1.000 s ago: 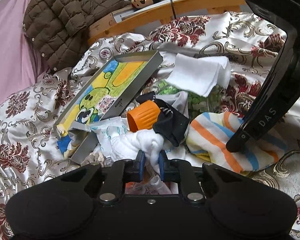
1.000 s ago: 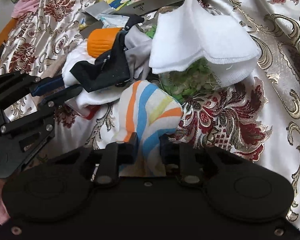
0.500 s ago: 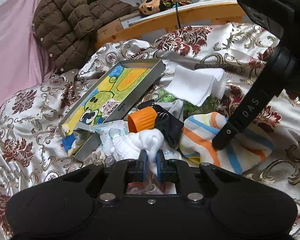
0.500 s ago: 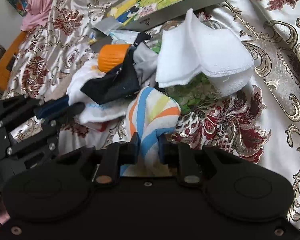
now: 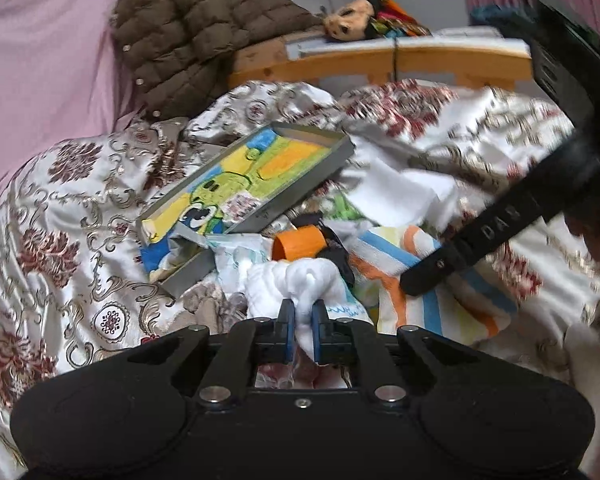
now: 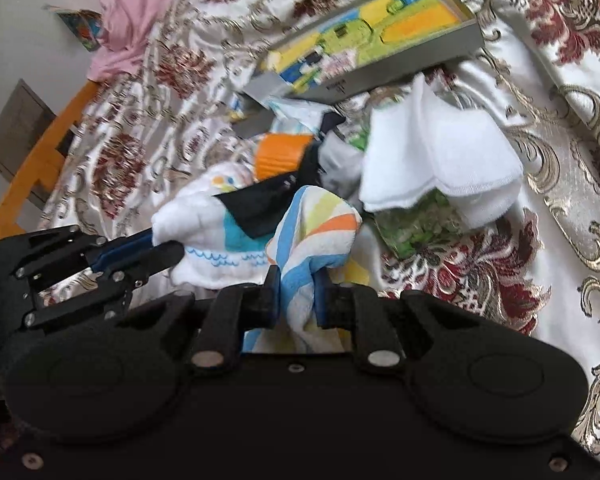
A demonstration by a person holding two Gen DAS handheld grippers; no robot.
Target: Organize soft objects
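- Patterned bedspread is filling the frame.
- Picture box is lying centre, tilted.
- Striped cloth, lower centre, is being pinched by right gripper, jaws narrow.
- White cloth, lower centre, is being pinched by left gripper.

2 wrist views, close, share cloth pile.

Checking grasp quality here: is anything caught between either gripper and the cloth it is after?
Nothing visible. The left gripper pinches the white cloth directly, and the right gripper pinches the striped towel directly. A black cloth lies across both, so it may drag along.
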